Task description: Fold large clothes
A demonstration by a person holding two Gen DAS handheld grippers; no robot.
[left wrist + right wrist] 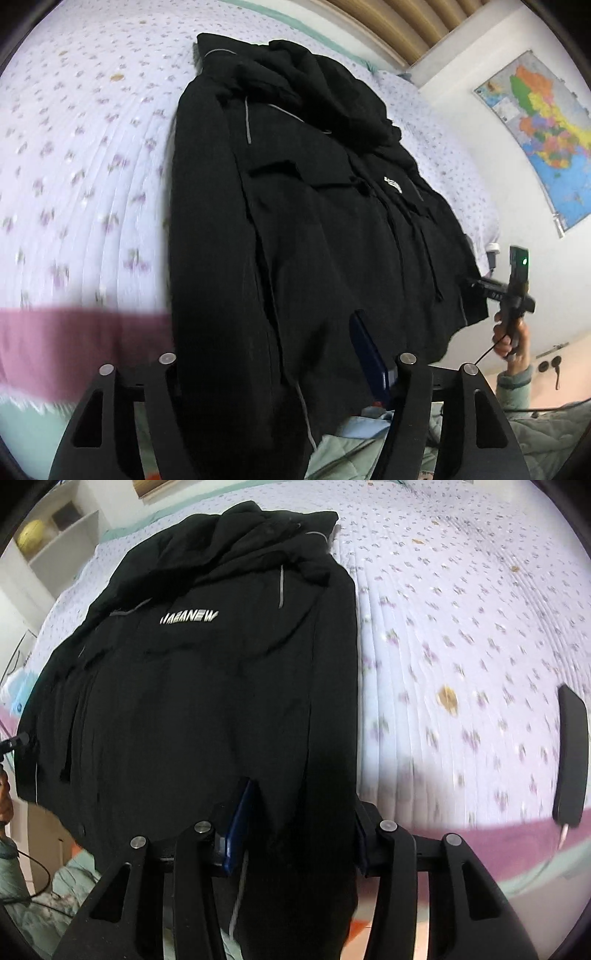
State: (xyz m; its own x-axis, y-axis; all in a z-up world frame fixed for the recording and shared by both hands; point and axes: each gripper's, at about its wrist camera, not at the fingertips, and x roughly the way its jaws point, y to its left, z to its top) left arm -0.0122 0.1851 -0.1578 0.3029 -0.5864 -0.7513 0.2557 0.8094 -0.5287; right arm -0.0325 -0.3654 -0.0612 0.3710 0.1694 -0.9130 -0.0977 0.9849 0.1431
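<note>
A large black hooded jacket [314,206] lies on the flowered bedspread [74,147], hood at the far end; a sleeve is folded along its side. It also shows in the right wrist view [207,686] with a white logo. My left gripper [280,362] has jacket hem fabric between its blue-padded fingers [369,354]. My right gripper [299,823] likewise has the hem between its fingers [240,812]. The other gripper [517,288] shows at the right of the left wrist view, held by a hand.
A pink band [74,343] runs along the bed's near edge. A black remote-like object [570,760] lies on the bedspread at right. A map [543,133] hangs on the wall. White shelves [48,546] stand beyond the bed.
</note>
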